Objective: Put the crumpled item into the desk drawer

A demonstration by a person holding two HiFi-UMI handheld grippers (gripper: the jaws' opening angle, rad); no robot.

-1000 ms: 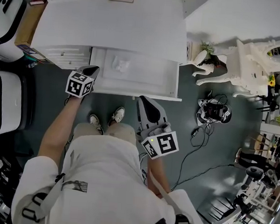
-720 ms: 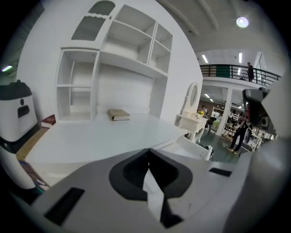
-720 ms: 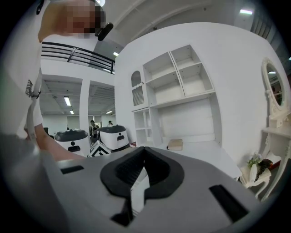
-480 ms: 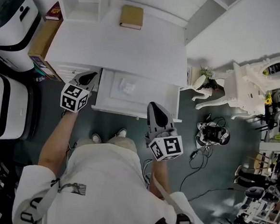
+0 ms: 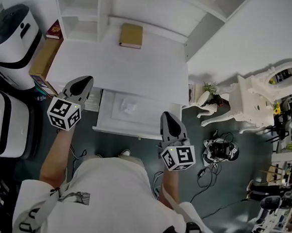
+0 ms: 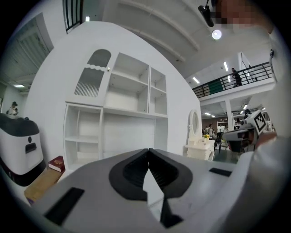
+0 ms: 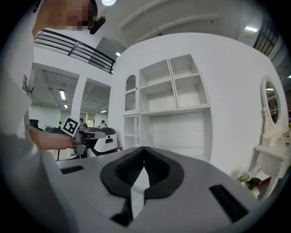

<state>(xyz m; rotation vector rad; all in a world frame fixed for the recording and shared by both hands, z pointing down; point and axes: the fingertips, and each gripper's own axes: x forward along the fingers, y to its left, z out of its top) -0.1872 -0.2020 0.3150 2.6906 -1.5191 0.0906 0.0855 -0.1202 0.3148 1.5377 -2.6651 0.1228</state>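
- The crumpled item [image 5: 128, 106] lies inside the open drawer [image 5: 134, 133], near the middle of its floor and clear of the walls. Neither tool touches it.
- It looks like a small wad of white paper or tissue. I would judge it very light, soft and easily squashed, with no risk of breaking and little of slipping.
- Any raised fold would do for a hold. A light pinch across the top of the wad should be enough, as a hard squeeze would only flatten it.
- The left tongs [image 5: 84, 80] are closed tip to tip with nothing between them. They hang over the front left corner of the tabletop [image 5: 89, 64], just beside the drawer.
- The right tongs [image 5: 166, 115] are likewise pressed together and empty, held in front of the drawer's right end.
- With the wad already in the drawer, the placing looks done. The drawer stands pulled out.
- A brown book [image 5: 130, 35] sits at the back of the tabletop, well apart from all this.
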